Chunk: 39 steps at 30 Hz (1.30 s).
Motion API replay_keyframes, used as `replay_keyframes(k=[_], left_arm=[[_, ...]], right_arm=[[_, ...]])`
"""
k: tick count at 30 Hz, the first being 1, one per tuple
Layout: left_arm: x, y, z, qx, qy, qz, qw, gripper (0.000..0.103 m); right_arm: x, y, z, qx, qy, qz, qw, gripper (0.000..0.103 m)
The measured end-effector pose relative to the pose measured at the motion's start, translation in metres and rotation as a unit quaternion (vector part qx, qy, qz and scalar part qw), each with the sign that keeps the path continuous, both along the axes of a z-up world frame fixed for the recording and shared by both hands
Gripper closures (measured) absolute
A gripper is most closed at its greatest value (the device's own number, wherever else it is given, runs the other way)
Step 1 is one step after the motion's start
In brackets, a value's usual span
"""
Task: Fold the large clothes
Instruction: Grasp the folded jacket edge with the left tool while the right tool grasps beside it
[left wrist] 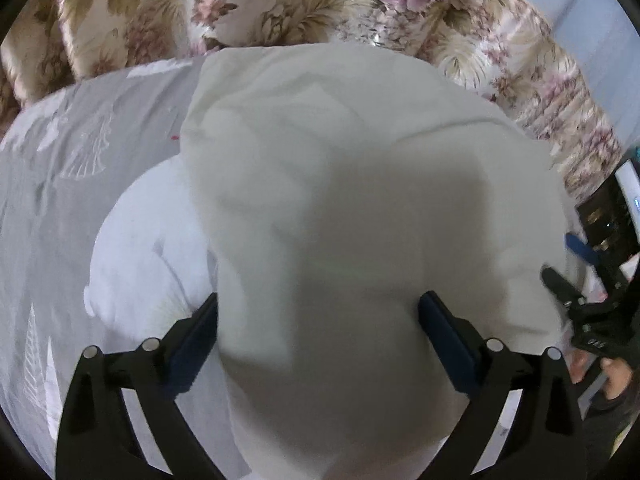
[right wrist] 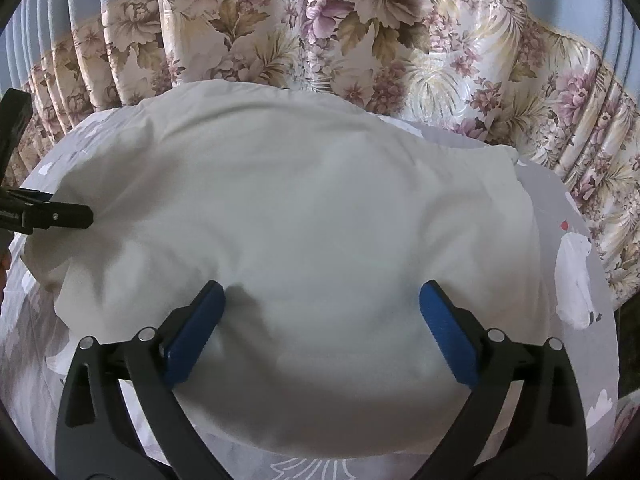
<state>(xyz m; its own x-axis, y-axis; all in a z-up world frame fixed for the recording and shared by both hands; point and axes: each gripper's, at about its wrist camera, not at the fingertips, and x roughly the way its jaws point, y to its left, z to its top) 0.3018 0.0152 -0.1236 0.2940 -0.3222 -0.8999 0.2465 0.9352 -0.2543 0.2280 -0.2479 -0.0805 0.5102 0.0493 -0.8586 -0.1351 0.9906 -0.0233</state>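
A large white garment point(left wrist: 340, 184) lies bunched and folded on a grey bed sheet point(left wrist: 52, 208). My left gripper point(left wrist: 318, 312) hangs over its near part, blue pads wide apart, open, with the cloth lying below and between them. My right gripper point(left wrist: 560, 258) shows at the right edge, over the garment's right side. In the right wrist view the same garment point(right wrist: 280, 200) fills the middle, and my right gripper point(right wrist: 322, 300) stands open above its near edge, gripping nothing. A black finger of the left gripper point(right wrist: 68, 216) reaches in over the garment's left end.
The grey sheet point(right wrist: 560, 208) carries white animal and tree prints. A floral curtain point(right wrist: 320, 40) hangs right behind the bed's far edge. A dark device point(left wrist: 608, 208) stands at the right, and a person's hand point(left wrist: 616, 376) holds the right gripper.
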Motion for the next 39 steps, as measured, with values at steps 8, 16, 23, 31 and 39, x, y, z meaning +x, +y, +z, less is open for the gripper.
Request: replay_keyframes(k=[8, 16, 23, 31, 39], left_arm=[[0.009, -0.03, 0.0, 0.024, -0.034, -0.015, 0.999, 0.015], [0.007, -0.029, 0.021, 0.021, -0.051, -0.03, 0.998, 0.06], [0.005, -0.046, 0.032, 0.066, -0.069, -0.036, 0.9948, 0.066], [0.004, -0.052, 0.043, 0.078, -0.071, -0.033, 0.9939, 0.067], [0.003, -0.053, 0.047, 0.082, -0.07, -0.034, 0.9935, 0.067]], right_arm=[[0.003, -0.005, 0.0, 0.01, -0.003, -0.003, 1.0, 0.005], [0.018, -0.006, 0.008, 0.028, -0.016, -0.042, 0.999, 0.041], [0.017, -0.005, 0.0, 0.077, -0.014, -0.074, 0.994, 0.079], [0.014, -0.003, 0.004, 0.085, -0.024, -0.077, 0.993, 0.082], [0.003, 0.012, 0.033, 0.096, -0.086, -0.055, 0.99, 0.09]])
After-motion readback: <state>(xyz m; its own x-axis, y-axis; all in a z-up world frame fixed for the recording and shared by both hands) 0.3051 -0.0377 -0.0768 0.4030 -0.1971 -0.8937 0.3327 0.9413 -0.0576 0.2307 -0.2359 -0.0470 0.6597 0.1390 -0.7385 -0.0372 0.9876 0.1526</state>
